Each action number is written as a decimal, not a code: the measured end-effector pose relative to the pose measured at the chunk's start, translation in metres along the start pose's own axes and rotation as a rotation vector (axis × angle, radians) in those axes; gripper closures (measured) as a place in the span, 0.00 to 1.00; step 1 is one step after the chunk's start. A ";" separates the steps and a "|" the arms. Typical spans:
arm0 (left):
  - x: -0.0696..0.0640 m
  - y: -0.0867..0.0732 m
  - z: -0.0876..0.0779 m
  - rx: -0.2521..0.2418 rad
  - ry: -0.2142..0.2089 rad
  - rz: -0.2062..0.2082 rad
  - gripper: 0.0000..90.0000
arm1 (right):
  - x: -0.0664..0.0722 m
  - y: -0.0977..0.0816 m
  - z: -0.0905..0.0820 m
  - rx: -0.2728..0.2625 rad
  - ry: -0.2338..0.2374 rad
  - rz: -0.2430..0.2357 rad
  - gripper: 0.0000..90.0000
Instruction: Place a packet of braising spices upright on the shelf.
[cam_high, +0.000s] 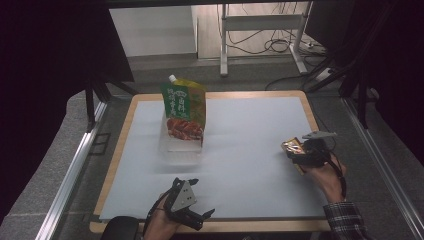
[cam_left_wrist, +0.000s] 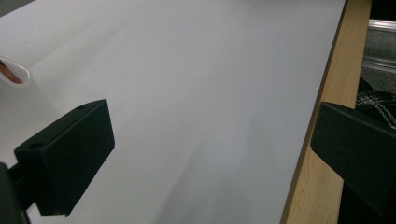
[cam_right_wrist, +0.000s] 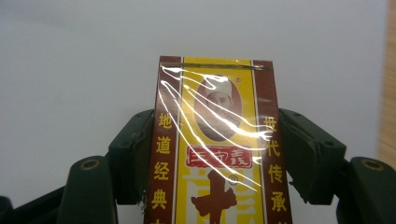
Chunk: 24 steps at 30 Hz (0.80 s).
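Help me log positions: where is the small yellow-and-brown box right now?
The small yellow-and-brown box is clamped between the right gripper jaws at the right side of the white mat, well right of the green pouch.

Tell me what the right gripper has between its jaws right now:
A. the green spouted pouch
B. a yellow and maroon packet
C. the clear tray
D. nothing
B: in the right gripper view the yellow and maroon packet sits clamped between both jaws of the right gripper.
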<state>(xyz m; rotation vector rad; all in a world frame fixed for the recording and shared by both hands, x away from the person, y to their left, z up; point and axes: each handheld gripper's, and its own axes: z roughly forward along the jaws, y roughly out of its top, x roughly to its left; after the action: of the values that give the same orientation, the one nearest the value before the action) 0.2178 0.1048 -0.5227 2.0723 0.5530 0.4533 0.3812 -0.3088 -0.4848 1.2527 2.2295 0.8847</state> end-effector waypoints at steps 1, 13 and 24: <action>0.000 0.000 0.000 -0.005 0.000 -0.005 0.00 | 0.012 0.004 0.000 -0.005 0.032 -0.038 0.35; 0.000 0.000 0.000 -0.001 0.000 0.000 0.00 | 0.074 0.014 0.011 0.005 0.193 -0.183 0.35; 0.000 0.000 0.000 -0.001 0.000 0.001 0.00 | 0.111 0.011 0.020 0.046 0.272 -0.284 0.35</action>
<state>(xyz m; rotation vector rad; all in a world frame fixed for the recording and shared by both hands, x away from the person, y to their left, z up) 0.2176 0.1045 -0.5226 2.0716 0.5513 0.4543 0.3454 -0.2024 -0.4979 0.8431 2.5710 0.9409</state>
